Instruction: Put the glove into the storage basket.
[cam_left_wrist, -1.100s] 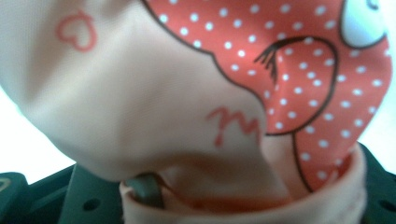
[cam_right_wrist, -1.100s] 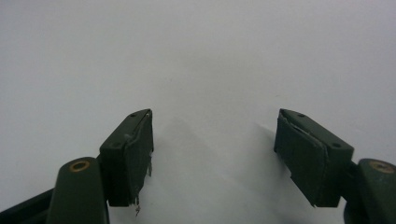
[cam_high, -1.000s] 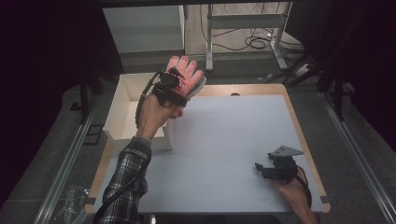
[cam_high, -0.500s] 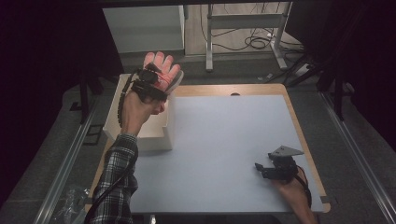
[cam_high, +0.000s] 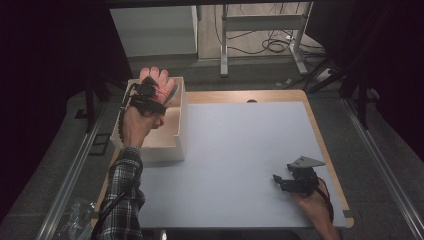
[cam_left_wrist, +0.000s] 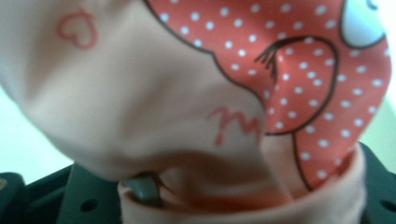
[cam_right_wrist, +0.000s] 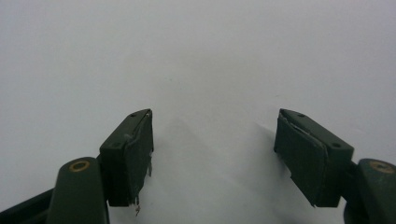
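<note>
Here we hold a soft, light pink glove (cam_high: 161, 86) over the white box (cam_high: 172, 142), left gripper (cam_high: 150, 95) clamped on its cuff; right gripper (cam_high: 292, 182) gapes empty.

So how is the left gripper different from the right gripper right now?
The left gripper is shut on a pink glove with red polka dots, while the right gripper stands open with nothing between its jaws. The left gripper is held over the white box at the table's left edge; the right gripper sits low over the white table top near its right front corner. Both are black, two-jawed and hand-held.
</note>
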